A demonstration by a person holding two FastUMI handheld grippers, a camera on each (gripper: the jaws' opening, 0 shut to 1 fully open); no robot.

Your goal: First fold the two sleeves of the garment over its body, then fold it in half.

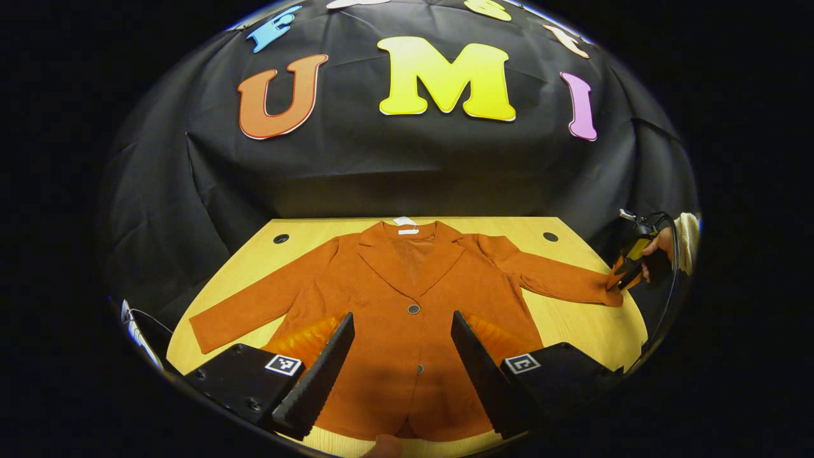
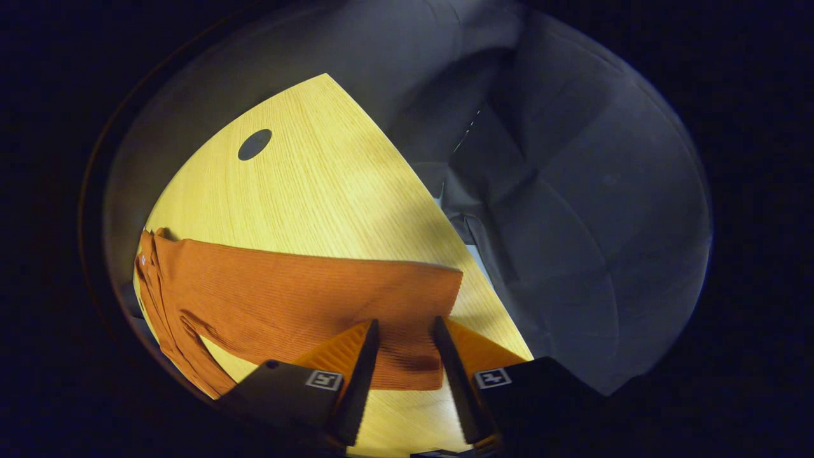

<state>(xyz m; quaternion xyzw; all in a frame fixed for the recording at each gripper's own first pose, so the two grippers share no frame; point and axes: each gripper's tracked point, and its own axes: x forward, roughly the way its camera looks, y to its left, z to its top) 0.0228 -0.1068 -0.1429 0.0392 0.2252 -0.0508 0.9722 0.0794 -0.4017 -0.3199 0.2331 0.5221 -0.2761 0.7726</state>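
An orange jacket (image 1: pixel 407 369) lies face up and spread flat on the wooden table (image 1: pixel 572 324), collar toward the wall, both sleeves stretched out. My left gripper (image 1: pixel 402 316) hovers open over the jacket's lower front, fingers well apart and holding nothing. The jacket's left-side sleeve (image 1: pixel 254 315) lies untouched. Far off, my right gripper (image 1: pixel 613 283), held by a hand (image 1: pixel 658 245), meets the cuff of the other sleeve (image 1: pixel 553 277). In the right gripper view that sleeve (image 2: pixel 286 292) lies flat on the table, and the right gripper (image 2: pixel 406 323) straddles the cuff end, its jaws partly apart.
Two round cable holes (image 1: pixel 280 238) (image 1: pixel 550 236) sit near the table's back corners; one hole (image 2: pixel 254 144) appears beyond the sleeve. The table edge (image 2: pixel 445 210) runs close to the cuff, with black cloth below. A white cable (image 1: pixel 137 327) hangs off the left side.
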